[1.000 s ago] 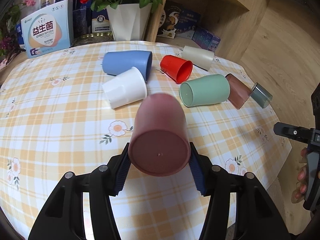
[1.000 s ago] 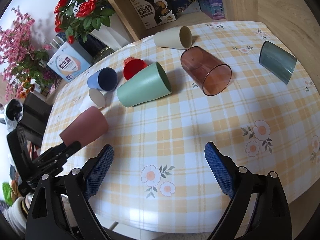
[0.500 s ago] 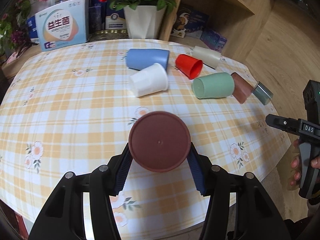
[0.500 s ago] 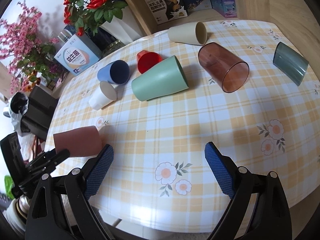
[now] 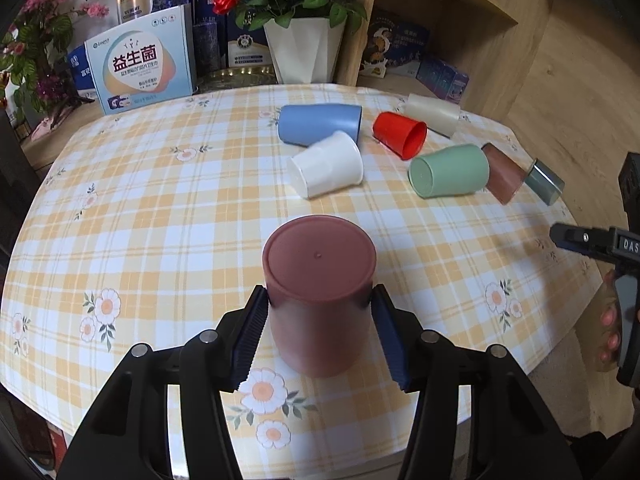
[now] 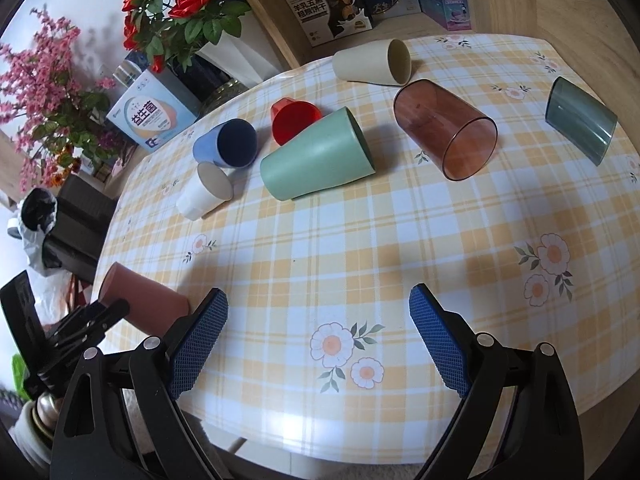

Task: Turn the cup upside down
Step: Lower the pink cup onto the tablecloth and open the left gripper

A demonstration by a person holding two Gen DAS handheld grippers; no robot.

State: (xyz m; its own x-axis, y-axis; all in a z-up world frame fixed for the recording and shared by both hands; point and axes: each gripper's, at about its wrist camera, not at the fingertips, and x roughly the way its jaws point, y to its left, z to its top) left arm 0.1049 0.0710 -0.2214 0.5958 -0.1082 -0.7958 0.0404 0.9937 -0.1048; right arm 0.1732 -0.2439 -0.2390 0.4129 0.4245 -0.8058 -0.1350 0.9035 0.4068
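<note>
My left gripper [image 5: 320, 336] is shut on a dusty-pink cup [image 5: 318, 280], its blue pads on both sides. The cup is turned base up, mouth down, near the table's front edge; I cannot tell whether its rim touches the cloth. In the right wrist view the same cup [image 6: 140, 300] shows at the far left with the left gripper [image 6: 86, 322] behind it. My right gripper [image 6: 316, 340] is open and empty above the table's near edge. It also shows in the left wrist view [image 5: 576, 236] at the right.
Several cups lie on their sides on the yellow checked tablecloth [image 5: 160, 208]: blue [image 5: 320, 122], white [image 5: 328, 168], red [image 5: 400, 134], cream [image 5: 432, 114], green [image 5: 448, 176], clear brown [image 6: 444, 128], grey [image 6: 580, 120]. A box [image 5: 140, 68] and flower vase [image 5: 304, 52] stand behind.
My left gripper has tipped the pink cup from lying forward to base up, mouth toward the table, and brought it lower. The right gripper stays open and has shifted only slightly.
</note>
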